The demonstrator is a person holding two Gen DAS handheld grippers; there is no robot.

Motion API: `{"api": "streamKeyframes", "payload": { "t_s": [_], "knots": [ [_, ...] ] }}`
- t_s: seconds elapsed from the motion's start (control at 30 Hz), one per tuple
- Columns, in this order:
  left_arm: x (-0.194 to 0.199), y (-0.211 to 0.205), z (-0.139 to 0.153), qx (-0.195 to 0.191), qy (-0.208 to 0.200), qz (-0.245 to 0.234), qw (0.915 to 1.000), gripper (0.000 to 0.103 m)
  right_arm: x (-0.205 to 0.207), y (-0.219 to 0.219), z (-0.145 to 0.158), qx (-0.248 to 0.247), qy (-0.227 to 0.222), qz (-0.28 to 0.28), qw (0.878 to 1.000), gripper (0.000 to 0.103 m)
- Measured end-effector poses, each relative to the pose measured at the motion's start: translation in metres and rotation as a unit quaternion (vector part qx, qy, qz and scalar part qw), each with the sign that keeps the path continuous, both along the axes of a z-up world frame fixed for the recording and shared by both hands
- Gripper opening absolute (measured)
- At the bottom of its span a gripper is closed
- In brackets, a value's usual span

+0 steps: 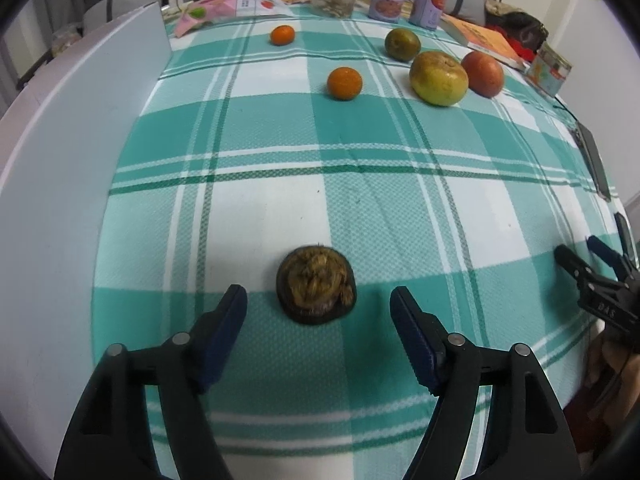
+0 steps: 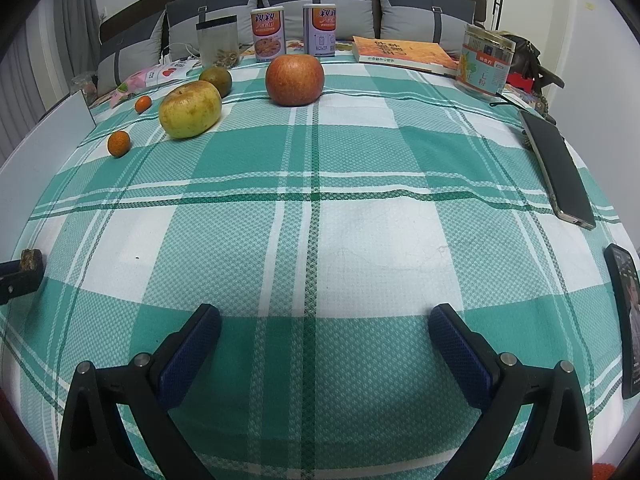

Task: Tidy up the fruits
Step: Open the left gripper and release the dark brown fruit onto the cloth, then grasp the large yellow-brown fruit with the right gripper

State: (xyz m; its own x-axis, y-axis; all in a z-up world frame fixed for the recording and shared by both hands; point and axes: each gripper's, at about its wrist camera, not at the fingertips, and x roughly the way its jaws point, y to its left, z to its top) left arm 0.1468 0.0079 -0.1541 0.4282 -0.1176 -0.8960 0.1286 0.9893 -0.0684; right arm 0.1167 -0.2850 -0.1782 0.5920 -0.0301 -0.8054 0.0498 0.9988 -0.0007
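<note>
A dark brown shrivelled fruit (image 1: 316, 285) lies on the green checked cloth just ahead of my left gripper (image 1: 318, 300), which is open with a finger on each side of it. Farther off lie two small oranges (image 1: 344, 83) (image 1: 282, 35), a green-brown fruit (image 1: 402, 43), a yellow-green apple (image 1: 438, 78) and a red apple (image 1: 483, 73). My right gripper (image 2: 325, 316) is open and empty over bare cloth. The red apple (image 2: 295, 80), yellow apple (image 2: 190, 109), green fruit (image 2: 216, 80) and oranges (image 2: 119, 143) (image 2: 143, 104) lie far ahead of it.
A white board (image 1: 60, 160) runs along the left edge. Cans (image 2: 267, 34), a jar (image 2: 218, 42), a book (image 2: 404, 55) and a tin (image 2: 485, 62) stand at the back. Two phones (image 2: 558, 170) (image 2: 624, 324) lie on the right. The right gripper also shows at the left wrist view's right edge (image 1: 580, 256).
</note>
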Motion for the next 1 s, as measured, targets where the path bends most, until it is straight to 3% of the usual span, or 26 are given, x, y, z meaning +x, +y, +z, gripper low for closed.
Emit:
{"api": "streamKeyframes", "payload": {
  "t_s": [0.1,0.2,0.33,0.47,0.6,0.63,0.67,0.83,1.0],
  "knots": [
    [-0.010,0.006,0.006,-0.018,-0.006,0.002,0.9998,0.076,0.009,0.001,0.007,0.019,0.021,0.004,1.000,0.103],
    [-0.021,0.008,0.011,-0.032,-0.015,-0.001,0.9994,0.077,0.037,0.017,0.036,0.046,0.002,0.044,0.998,0.103],
    [-0.030,0.008,0.014,-0.047,-0.018,-0.007,0.9987,0.076,0.114,0.051,0.059,0.084,0.010,0.098,0.992,0.103],
    [-0.037,0.015,0.020,-0.054,-0.025,-0.007,0.9982,0.076,0.180,0.089,0.052,0.065,0.032,0.120,0.990,0.103],
    [-0.041,0.028,0.025,-0.065,-0.029,0.001,0.9975,0.076,0.215,0.110,0.034,0.046,0.076,0.120,0.989,0.099],
    [-0.042,0.030,0.025,-0.065,-0.031,0.003,0.9974,0.076,0.219,0.113,0.029,0.037,0.085,0.116,0.989,0.087],
    [-0.042,0.032,0.025,-0.065,-0.032,0.004,0.9973,0.076,0.221,0.114,0.027,0.029,0.089,0.111,0.989,0.067],
    [-0.039,0.037,0.019,-0.075,-0.025,0.007,0.9969,0.076,0.207,0.100,0.030,0.063,0.101,0.105,0.987,0.067],
    [-0.047,0.030,0.020,-0.081,-0.028,-0.005,0.9963,0.076,0.148,0.088,0.046,0.063,0.130,0.143,0.979,0.067]
  ]
}}
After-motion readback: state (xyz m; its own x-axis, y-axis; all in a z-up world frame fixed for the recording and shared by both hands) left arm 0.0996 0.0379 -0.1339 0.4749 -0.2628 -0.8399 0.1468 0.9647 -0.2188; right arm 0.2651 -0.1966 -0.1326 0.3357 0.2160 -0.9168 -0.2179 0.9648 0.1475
